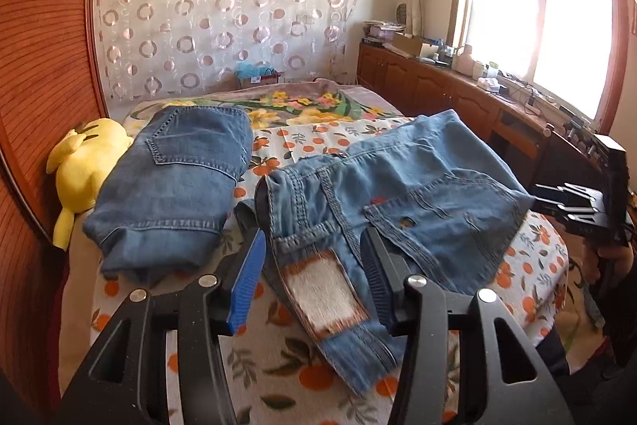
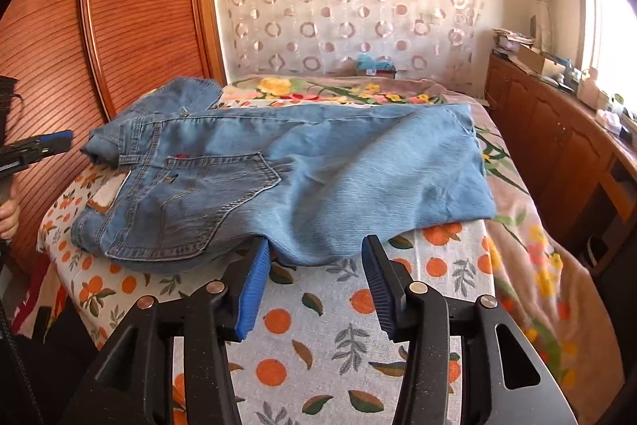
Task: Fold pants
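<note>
A pair of light blue jeans (image 2: 302, 170) lies folded in half on the orange-print sheet, waistband to the left, legs stretching right. In the left wrist view the jeans (image 1: 398, 194) show their waistband and a leather patch (image 1: 322, 285) between my open left gripper (image 1: 314, 249) jaws. My right gripper (image 2: 314, 253) is open at the jeans' near edge, and holds nothing. A second pair of jeans (image 1: 175, 186) lies folded to the left.
A yellow plush toy (image 1: 83, 170) lies by the wooden headboard (image 1: 40, 74). A wooden cabinet (image 2: 557, 154) with clutter runs along the right under the window. A floral blanket (image 2: 529, 257) covers the bed's far and right side. The right gripper (image 1: 577, 210) shows at the left view's edge.
</note>
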A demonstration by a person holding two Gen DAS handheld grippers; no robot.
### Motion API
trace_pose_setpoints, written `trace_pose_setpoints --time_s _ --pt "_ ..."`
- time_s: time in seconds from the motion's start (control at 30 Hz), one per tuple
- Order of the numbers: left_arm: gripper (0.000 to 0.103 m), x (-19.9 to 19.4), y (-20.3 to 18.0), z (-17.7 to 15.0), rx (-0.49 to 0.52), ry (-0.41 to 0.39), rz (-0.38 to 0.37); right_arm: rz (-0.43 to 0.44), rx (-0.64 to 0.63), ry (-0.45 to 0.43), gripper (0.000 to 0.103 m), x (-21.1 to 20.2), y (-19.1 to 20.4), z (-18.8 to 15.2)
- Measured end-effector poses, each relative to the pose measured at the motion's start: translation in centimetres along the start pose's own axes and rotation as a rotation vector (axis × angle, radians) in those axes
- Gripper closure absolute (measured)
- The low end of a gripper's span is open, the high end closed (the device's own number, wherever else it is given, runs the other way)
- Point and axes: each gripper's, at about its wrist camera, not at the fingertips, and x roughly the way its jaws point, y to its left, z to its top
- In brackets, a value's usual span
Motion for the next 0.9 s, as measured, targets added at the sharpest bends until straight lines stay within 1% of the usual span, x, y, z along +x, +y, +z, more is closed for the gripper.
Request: trace_pose_setpoints --time_s 0.2,0.3,0.37,0.5,0.53,0.57,0.6,0.63,0.67,0.7,0.77,0.8,0.87,0.9 --pt "0.052 4.7 1.4 1.7 -0.003 0.029 0.002 -0.007 0.020 0.014 0.050 0.6 -0.3 -0.7" --pt "0.052 7.2 2.0 2.8 0.001 0.051 0.018 -0.011 0.021 0.021 0.050 0.7 -0.5 -0.8" --pt "0.052 8.7 2.6 3.3 -0.014 0.066 0.026 -0.012 0.025 0.023 0.050 0.8 -0.6 -0.8" --pt "0.053 10.7 3.2 3.5 -0.039 0.100 -0.009 -0.010 0.041 0.020 0.049 0.7 -0.7 -0.7" --pt "0.065 10.9 3.1 3.4 -0.033 0.100 -0.004 -0.010 0.045 0.018 0.048 0.6 -0.8 -0.9" --pt "0.070 11.1 2.9 3.3 -0.021 0.111 0.001 -0.008 0.048 0.017 0.047 0.5 -0.9 -0.9" --pt "0.082 11.2 2.9 3.3 -0.024 0.120 -0.010 -0.006 0.051 0.016 0.046 0.4 -0.9 -1.0" --pt "0.085 11.1 2.9 3.3 -0.031 0.124 -0.027 -0.006 0.052 0.016 0.046 0.4 -1.1 -1.1" --pt "0.086 10.6 2.7 3.4 -0.028 0.113 -0.025 -0.006 0.053 0.016 0.046 0.4 -1.1 -1.2" --pt "0.086 9.7 2.5 3.7 -0.018 0.082 -0.003 -0.006 0.054 0.017 0.046 0.4 -1.2 -1.2" --pt "0.087 8.0 3.1 4.7 -0.045 0.021 0.043 -0.007 0.059 0.015 0.045 0.3 -1.5 -1.4" --pt "0.087 7.5 3.7 5.1 -0.062 0.008 0.066 -0.011 0.063 0.013 0.045 0.3 -1.5 -1.4" --pt "0.087 7.5 4.9 5.7 -0.080 0.017 0.118 -0.014 0.073 0.011 0.045 0.1 -1.9 -1.4" --pt "0.087 7.7 5.4 5.7 -0.092 0.037 0.123 -0.013 0.081 0.010 0.045 0.1 -2.1 -1.5"
